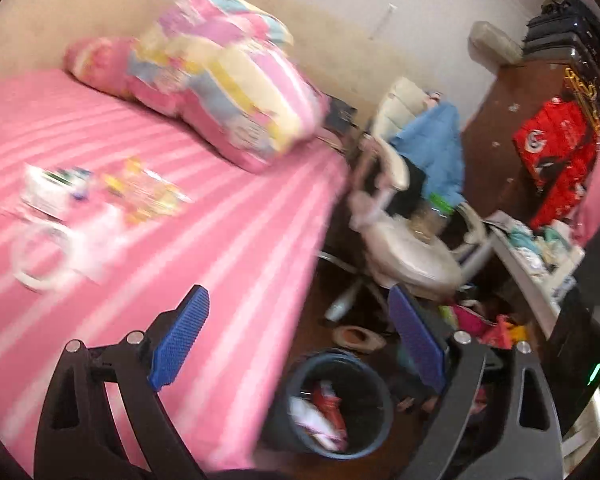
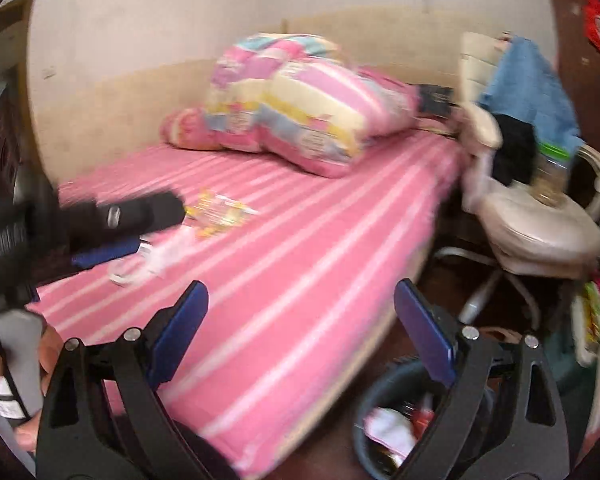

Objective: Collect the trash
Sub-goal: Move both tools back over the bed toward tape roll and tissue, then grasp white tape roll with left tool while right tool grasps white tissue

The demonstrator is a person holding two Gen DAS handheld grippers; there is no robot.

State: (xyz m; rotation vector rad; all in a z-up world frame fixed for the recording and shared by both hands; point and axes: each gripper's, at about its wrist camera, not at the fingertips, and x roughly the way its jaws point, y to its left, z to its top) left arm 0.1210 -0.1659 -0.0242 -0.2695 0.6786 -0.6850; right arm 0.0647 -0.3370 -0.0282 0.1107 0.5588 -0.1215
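Trash lies on the pink striped bed [image 1: 228, 240]: a yellow wrapper [image 1: 144, 192], a white packet with green print [image 1: 52, 190], a clear plastic lid and crumpled plastic [image 1: 44, 256]. The wrapper also shows in the right wrist view [image 2: 218, 212]. A dark round trash bin [image 1: 332, 400] with red and white rubbish stands on the floor beside the bed; the right wrist view shows it too [image 2: 396, 420]. My left gripper [image 1: 296, 340] is open and empty over the bed's edge. My right gripper [image 2: 300, 336] is open and empty. The left gripper's body [image 2: 112, 220] shows near the trash.
A folded pink patchwork quilt [image 1: 220, 92] and pillow sit at the bed's head. A white office chair [image 1: 412, 240] with blue cloth stands beside the bed. Slippers and clutter cover the floor [image 1: 360, 336]. A white shelf of items [image 1: 540, 256] is on the right.
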